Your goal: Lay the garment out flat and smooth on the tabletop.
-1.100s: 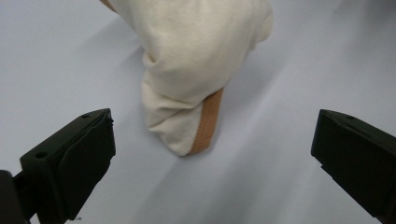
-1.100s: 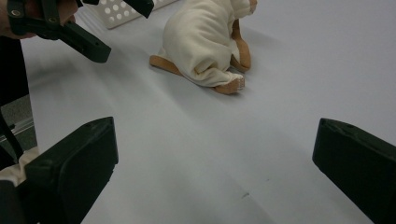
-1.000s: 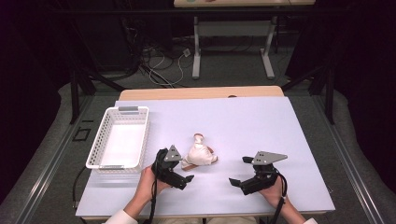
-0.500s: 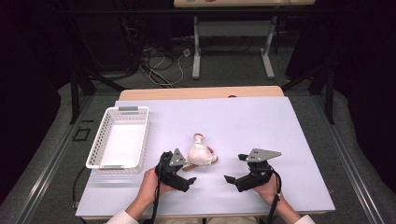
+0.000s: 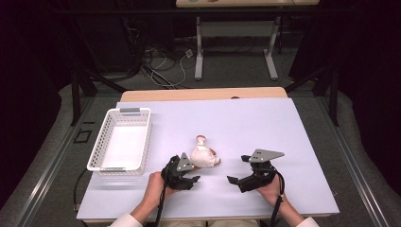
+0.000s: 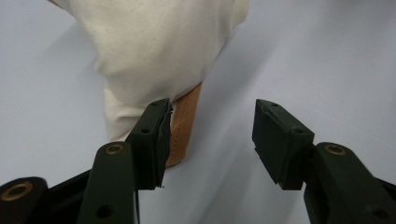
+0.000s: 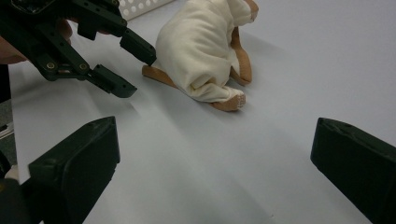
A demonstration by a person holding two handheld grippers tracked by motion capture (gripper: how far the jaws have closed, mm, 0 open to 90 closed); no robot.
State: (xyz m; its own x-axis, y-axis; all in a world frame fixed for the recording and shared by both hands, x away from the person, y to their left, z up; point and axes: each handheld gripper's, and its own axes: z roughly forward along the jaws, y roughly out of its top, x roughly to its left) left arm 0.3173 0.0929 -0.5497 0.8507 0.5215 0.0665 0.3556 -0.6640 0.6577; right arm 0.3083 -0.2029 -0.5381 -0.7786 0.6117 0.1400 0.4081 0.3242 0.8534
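Note:
A cream cloth pouch (image 5: 203, 155) with tan leather straps lies on the white table (image 5: 265, 127). My left gripper (image 5: 194, 173) sits right at its near-left side. In the left gripper view the pouch (image 6: 154, 51) lies just beyond the jaws, and a tan strap (image 6: 184, 123) rests against the inner face of the left jaw. The left gripper (image 6: 212, 116) has just been closing; a wide gap remains and the pads do not pinch the strap. My right gripper (image 5: 238, 169) is open, apart from the pouch (image 7: 201, 56), with bare table between its jaws (image 7: 215, 140). That view also shows the left gripper (image 7: 135, 70).
A white perforated basket (image 5: 135, 111) stands empty at the left of the table. A wooden strip runs along the table's far edge (image 5: 203, 93). Beyond it are dark floor, cables and another table's legs.
The left gripper's jaws have narrowed beside the pouch. Both hands have stayed nearly where they were, and the pouch has not moved.

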